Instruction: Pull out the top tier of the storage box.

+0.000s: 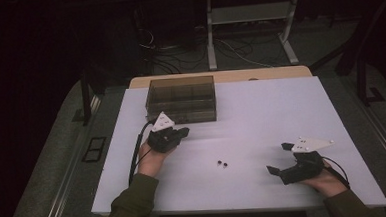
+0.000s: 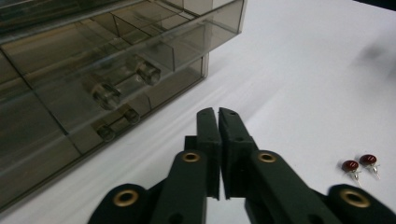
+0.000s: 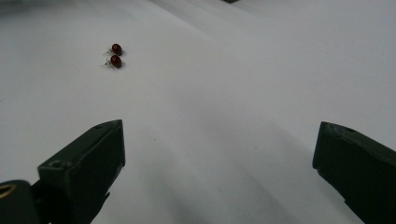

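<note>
Left gripper [image 2: 218, 114] pinched together on nothing near the closed drawer box [image 1: 181, 99], two red studs [image 3: 114, 55], maybe earrings, lying untouched mid-table, right gripper [image 1: 277, 158] spread wide and idle, so stowing seems unstarted

Two small dark red beads [image 2: 359, 164] with silvery pins lie near the middle of the plain white table [image 1: 261, 110], and a smoky grey, see-through drawer box [image 1: 181, 99] stands at its far edge. Both grippers, left [image 2: 218, 113] and right [image 3: 217, 144], are black with brass-coloured rivets, each topped by a pale grey plate; the sleeves are olive green.
</note>
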`<state>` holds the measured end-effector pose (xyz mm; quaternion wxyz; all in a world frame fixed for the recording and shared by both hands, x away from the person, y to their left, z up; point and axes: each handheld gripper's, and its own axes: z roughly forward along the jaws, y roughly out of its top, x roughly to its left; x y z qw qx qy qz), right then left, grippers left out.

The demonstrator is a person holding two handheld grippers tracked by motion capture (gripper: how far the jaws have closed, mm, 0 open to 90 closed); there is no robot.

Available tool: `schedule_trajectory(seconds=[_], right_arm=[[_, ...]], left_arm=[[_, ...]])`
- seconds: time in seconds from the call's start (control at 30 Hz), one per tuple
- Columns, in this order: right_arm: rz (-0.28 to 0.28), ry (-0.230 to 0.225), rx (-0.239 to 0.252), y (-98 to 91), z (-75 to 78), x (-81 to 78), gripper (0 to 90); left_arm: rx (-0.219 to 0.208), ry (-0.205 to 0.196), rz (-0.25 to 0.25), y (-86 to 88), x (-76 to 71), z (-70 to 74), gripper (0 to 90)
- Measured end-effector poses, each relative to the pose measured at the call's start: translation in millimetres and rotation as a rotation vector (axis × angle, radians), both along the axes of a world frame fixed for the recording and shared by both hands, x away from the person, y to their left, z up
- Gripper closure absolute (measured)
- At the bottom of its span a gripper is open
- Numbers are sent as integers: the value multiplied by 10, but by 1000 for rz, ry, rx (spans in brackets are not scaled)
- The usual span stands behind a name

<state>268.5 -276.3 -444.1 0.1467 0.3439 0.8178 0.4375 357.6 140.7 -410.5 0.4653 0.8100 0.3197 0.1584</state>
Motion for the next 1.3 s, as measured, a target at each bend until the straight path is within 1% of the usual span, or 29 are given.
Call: schedule_trajectory(seconds=[0.07, 0.13, 0.2, 0.27, 0.4, 0.43, 0.5, 0.53, 0.67, 0.77, 0.83, 0.97, 1.0, 1.1, 1.17, 1.3], right_arm=[[0, 1, 0, 3, -2, 1, 19], [1, 1, -2, 4, -2, 0, 19], [0, 1, -1, 3, -2, 1, 19], [-2, 1, 0, 1, -2, 1, 19], [-4, 2, -1, 2, -3, 3, 19], [-3, 1, -2, 1, -3, 3, 19], [-3, 0, -2, -1, -3, 3, 19], [-5, 0, -1, -1, -3, 4, 19], [-5, 4, 0, -3, -4, 7, 19], [-5, 4, -1, -3, -5, 9, 19], [-4, 6, -2, -1, -7, 11, 19], [-3, 5, -3, 1, -8, 15, 19], [-2, 5, -2, 1, -9, 16, 19], [-1, 6, -1, 3, -11, 20, 19], [1, 7, 1, 4, -10, 19, 19], [-1, 6, 6, 4, -9, 22, 19]], left_arm=[[-4, 5, 4, 5, 8, 36, 886], [-23, 17, 3, 16, 23, 73, 887], [-20, 21, 12, 23, 45, 99, 887], [-30, 32, 5, 34, 70, 118, 888], [-21, 39, -7, 29, 123, 171, 886], [-16, 37, -6, 31, 136, 181, 886], [-18, 40, -3, 40, 166, 207, 886], [-26, 41, 0, 47, 181, 222, 885], [-22, 43, 5, 91, 229, 288, 886], [-27, 35, 9, 136, 272, 339, 886], [-31, 30, -1, 176, 302, 371, 886], [-34, 29, 8, 221, 366, 435, 887], [-28, 30, 16, 233, 388, 454, 888], [-30, 34, 26, 254, 454, 484, 888], [-20, 39, 45, 259, 513, 498, 888], [0, 52, 61, 279, 590, 491, 887]])
